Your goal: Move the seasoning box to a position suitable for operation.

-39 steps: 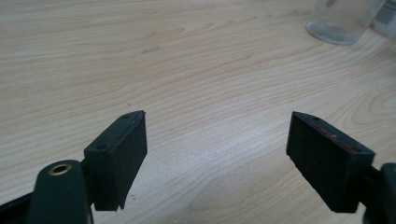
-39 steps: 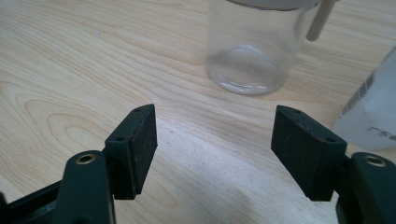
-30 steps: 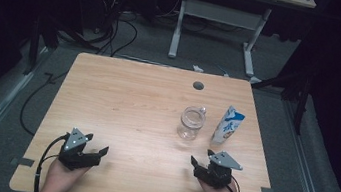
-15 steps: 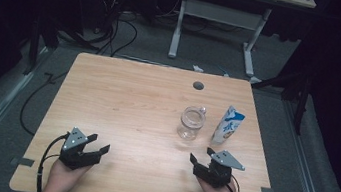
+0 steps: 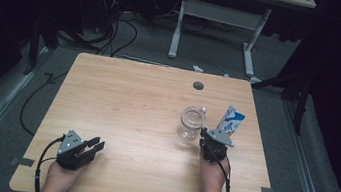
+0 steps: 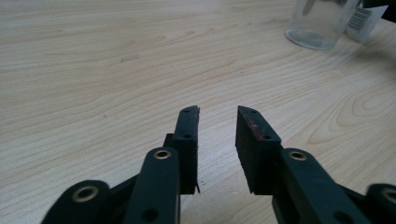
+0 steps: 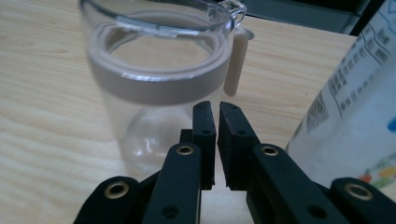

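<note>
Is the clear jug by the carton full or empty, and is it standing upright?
Empty and upright. The clear jug stands on its base on the table, and the wood grain shows straight through its walls, with no liquid line.

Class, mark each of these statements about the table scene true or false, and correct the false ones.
1. The clear jar stands upright on the table. True.
2. The carton lies between the jar and the left hand-held gripper. False: it stands on the jar's far side, near the right hand-held gripper.
3. The right hand-held gripper grips the jar. False: its jaws, just closing, are nearly together with nothing between them, in front of the jar.
4. The left hand-held gripper holds nothing. True: only bare wood shows between its jaws.
5. The jar is full of milk. False: it looks empty.
</note>
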Action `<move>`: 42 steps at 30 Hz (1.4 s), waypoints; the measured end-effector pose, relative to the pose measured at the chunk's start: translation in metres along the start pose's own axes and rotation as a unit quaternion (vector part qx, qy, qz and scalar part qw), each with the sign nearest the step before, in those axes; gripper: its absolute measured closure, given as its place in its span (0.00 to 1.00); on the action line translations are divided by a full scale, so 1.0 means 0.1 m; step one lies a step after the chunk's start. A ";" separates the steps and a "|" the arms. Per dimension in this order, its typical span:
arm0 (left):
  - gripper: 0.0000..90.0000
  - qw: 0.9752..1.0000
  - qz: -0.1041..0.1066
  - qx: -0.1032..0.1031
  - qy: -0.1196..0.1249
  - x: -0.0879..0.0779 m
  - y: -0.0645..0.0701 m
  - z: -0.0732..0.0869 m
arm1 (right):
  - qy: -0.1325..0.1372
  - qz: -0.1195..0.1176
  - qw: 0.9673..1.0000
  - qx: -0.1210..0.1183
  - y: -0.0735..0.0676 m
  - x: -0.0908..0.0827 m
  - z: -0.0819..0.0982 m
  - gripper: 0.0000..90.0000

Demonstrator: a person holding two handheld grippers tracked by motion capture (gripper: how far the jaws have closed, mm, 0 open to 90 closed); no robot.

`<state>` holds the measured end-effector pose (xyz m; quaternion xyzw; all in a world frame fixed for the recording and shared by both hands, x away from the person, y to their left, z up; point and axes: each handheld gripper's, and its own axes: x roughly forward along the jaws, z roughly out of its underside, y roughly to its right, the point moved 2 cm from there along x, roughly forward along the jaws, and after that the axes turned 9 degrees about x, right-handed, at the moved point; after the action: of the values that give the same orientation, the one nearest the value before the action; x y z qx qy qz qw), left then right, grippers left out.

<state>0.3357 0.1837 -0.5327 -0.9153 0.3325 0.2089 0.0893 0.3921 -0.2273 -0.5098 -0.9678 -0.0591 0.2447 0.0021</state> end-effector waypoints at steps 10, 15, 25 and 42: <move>0.99 0.999 -0.049 0.001 -0.006 0.26 -0.01 -0.16 | 0.008 -0.011 1.000 0.004 0.00 0.12 -0.09 0.97; 0.99 0.998 -0.061 -0.003 -0.007 0.59 -0.05 -0.39 | 0.002 -0.045 0.999 -0.004 -0.22 0.26 -0.13 0.97; 0.91 0.998 -0.056 0.011 0.006 0.49 0.03 -0.36 | 0.036 -0.060 0.998 -0.005 -0.38 0.25 -0.37 1.00; 0.87 0.995 -0.073 -0.030 0.064 -0.06 -0.18 -0.04 | -0.045 -0.086 0.995 0.022 -0.51 0.77 -1.00 1.00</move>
<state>0.3440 0.1994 -0.5256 -0.9509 0.2633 0.1528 0.0554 0.5009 -0.1650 -0.4569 -0.9467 -0.1372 0.2885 0.0413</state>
